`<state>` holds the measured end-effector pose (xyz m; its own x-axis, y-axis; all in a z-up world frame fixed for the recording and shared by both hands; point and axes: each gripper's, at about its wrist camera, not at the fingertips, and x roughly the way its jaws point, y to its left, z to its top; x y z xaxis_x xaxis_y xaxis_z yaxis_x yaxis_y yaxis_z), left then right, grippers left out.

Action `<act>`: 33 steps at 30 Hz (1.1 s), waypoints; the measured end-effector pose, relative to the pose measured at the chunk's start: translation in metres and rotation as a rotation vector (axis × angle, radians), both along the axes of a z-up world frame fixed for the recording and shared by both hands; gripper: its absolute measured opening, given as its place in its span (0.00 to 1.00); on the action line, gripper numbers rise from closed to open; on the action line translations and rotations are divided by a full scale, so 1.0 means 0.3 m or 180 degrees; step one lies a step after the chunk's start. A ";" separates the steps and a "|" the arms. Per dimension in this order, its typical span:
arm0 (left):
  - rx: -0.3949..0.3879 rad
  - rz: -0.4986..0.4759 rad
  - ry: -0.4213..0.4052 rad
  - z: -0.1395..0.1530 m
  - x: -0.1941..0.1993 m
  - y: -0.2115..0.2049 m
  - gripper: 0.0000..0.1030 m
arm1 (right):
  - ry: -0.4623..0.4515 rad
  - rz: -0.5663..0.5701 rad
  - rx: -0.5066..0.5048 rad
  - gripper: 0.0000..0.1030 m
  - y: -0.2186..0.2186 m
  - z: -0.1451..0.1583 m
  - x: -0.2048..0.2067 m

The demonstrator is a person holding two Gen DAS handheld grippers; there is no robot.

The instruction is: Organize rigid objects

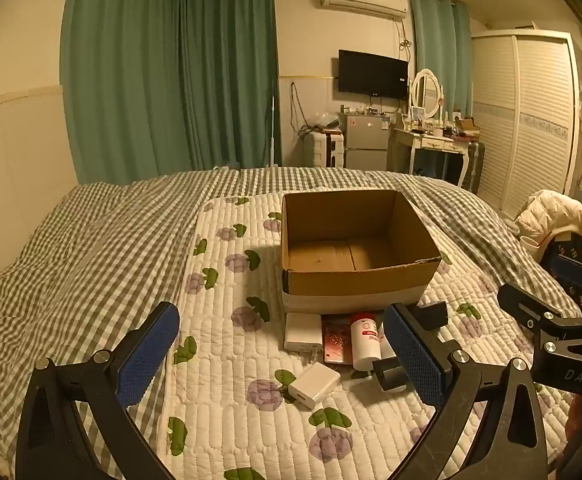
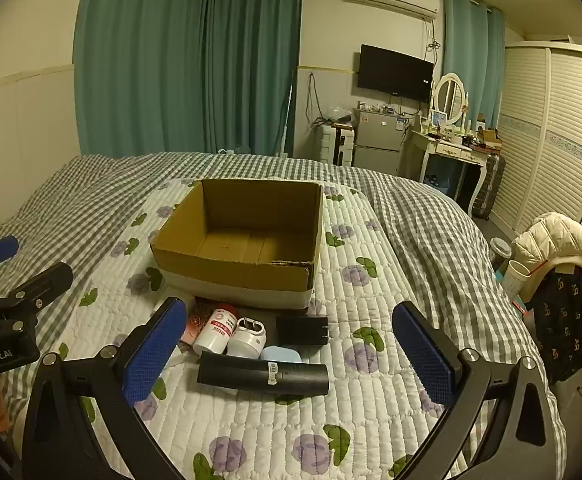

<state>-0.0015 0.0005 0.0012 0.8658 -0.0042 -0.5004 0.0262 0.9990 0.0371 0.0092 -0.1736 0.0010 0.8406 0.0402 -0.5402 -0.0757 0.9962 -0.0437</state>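
An empty cardboard box (image 1: 355,280) (image 2: 235,272) stands on the quilted floral mat. In front of it lie a white bottle with red cap (image 1: 365,340) (image 2: 215,330), a pink patterned case (image 1: 337,340), two white adapters (image 1: 303,332) (image 1: 314,384), a black cylinder (image 2: 263,376), a black block (image 2: 301,330), a small white device (image 2: 247,338) and a pale blue item (image 2: 281,354). My left gripper (image 1: 283,360) is open above the near adapter. My right gripper (image 2: 295,360) is open above the black cylinder. Both are empty.
The floral mat (image 1: 227,360) lies on a grey checked bedspread (image 1: 71,260). A chair with a cream jacket (image 2: 559,240) stands at the bed's right edge. Curtains, a dresser and a wardrobe (image 2: 551,140) are beyond the bed.
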 end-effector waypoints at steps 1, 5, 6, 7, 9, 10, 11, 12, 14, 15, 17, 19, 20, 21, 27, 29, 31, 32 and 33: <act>0.0010 0.0011 0.0047 -0.015 0.015 0.002 1.00 | 0.0001 0.0001 0.0002 1.00 0.001 -0.001 0.000; -0.0025 0.0002 0.0034 -0.006 0.018 0.017 1.00 | 0.0009 0.0000 -0.0001 1.00 0.002 -0.004 0.003; -0.0019 0.0008 0.0030 -0.007 0.016 0.015 1.00 | 0.0010 0.0000 -0.0001 1.00 0.002 -0.004 0.003; -0.0017 0.0008 0.0030 -0.008 0.015 0.014 1.00 | 0.0008 -0.0002 -0.0003 1.00 0.003 -0.004 0.004; -0.0012 0.0009 0.0034 -0.008 0.015 0.015 1.00 | 0.0005 0.0001 -0.0004 1.00 0.003 -0.003 0.004; -0.0008 0.0010 0.0031 -0.008 0.015 0.017 1.00 | 0.0008 0.0002 -0.0005 1.00 0.007 -0.004 0.003; -0.0007 0.0010 0.0030 -0.009 0.016 0.019 1.00 | 0.0011 0.0003 -0.0005 1.00 0.006 -0.003 0.003; -0.0002 0.0011 0.0025 -0.011 0.013 0.014 1.00 | 0.0013 0.0005 -0.0004 1.00 0.006 -0.001 0.003; 0.0001 0.0013 0.0031 -0.009 0.014 0.014 1.00 | 0.0013 0.0005 -0.0003 1.00 0.004 0.004 0.002; 0.0002 0.0015 0.0030 -0.009 0.014 0.013 1.00 | 0.0017 0.0008 -0.0001 1.00 0.004 0.007 0.001; 0.0004 0.0017 0.0034 -0.010 0.013 0.011 1.00 | 0.0017 0.0009 -0.0004 1.00 0.011 -0.010 0.005; 0.0005 0.0016 0.0033 -0.012 0.013 0.012 1.00 | 0.0021 0.0016 -0.0002 1.00 0.009 -0.012 0.008; 0.0004 0.0017 0.0034 -0.012 0.013 0.014 1.00 | 0.0019 0.0019 -0.0002 1.00 0.009 -0.014 0.007; 0.0001 0.0012 0.0037 -0.012 0.014 0.015 1.00 | 0.0021 0.0021 0.0000 1.00 0.009 -0.019 0.014; 0.0007 0.0017 0.0038 -0.012 0.014 0.013 1.00 | 0.0037 0.0040 -0.0001 1.00 0.011 -0.015 0.009; 0.0003 0.0021 0.0042 -0.012 0.014 0.017 1.00 | 0.0037 0.0039 -0.0007 1.00 0.014 -0.016 0.009; 0.0001 0.0027 0.0049 -0.019 0.015 0.008 1.00 | 0.0039 0.0041 -0.0006 1.00 0.014 -0.016 0.010; -0.0001 0.0031 0.0052 -0.020 0.015 0.009 1.00 | 0.0041 0.0046 -0.0008 1.00 0.014 -0.017 0.009; -0.0002 0.0034 0.0055 -0.021 0.015 0.009 1.00 | 0.0045 0.0050 -0.0009 1.00 0.014 -0.017 0.009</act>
<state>0.0031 0.0032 -0.0050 0.8570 0.0048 -0.5152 0.0162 0.9992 0.0362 0.0119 -0.1693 -0.0041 0.8322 0.0516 -0.5520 -0.0919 0.9947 -0.0454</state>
